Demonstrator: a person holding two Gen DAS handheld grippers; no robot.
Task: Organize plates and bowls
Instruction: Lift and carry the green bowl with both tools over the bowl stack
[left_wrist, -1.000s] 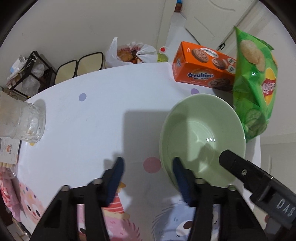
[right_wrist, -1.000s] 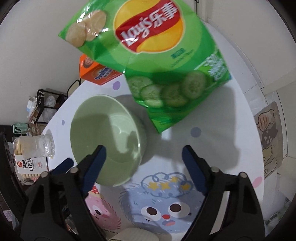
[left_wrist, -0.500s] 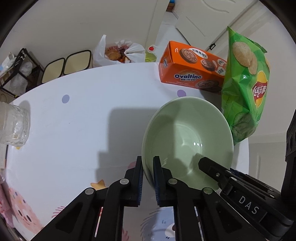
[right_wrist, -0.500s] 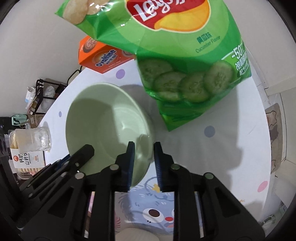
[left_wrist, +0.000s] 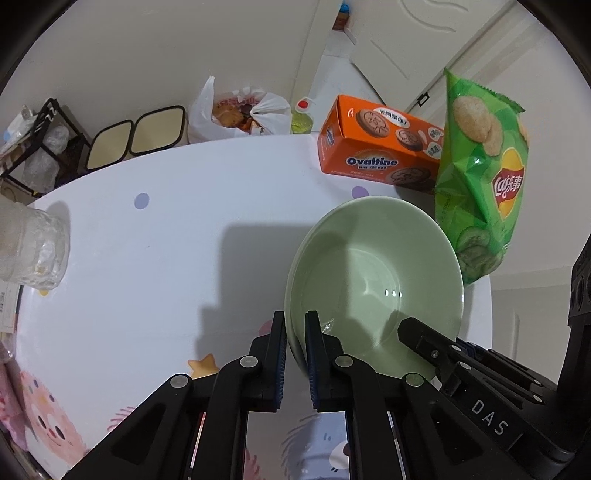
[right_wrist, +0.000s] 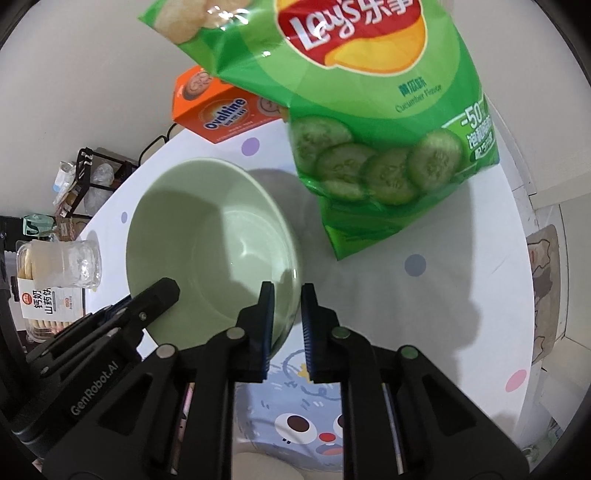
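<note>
Left wrist view: left gripper (left_wrist: 294, 324) fingers clamp the green bowl (left_wrist: 373, 284) rim; right gripper (right_wrist: 287, 297) fingers, closing, pinch the opposite rim.

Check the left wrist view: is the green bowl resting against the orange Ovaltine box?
No, the green bowl sits apart from the Ovaltine box, with bare white table between them.

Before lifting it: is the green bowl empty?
Empty. The green bowl's inside shows only bare glaze, shadows and light glints in both wrist views.
</note>
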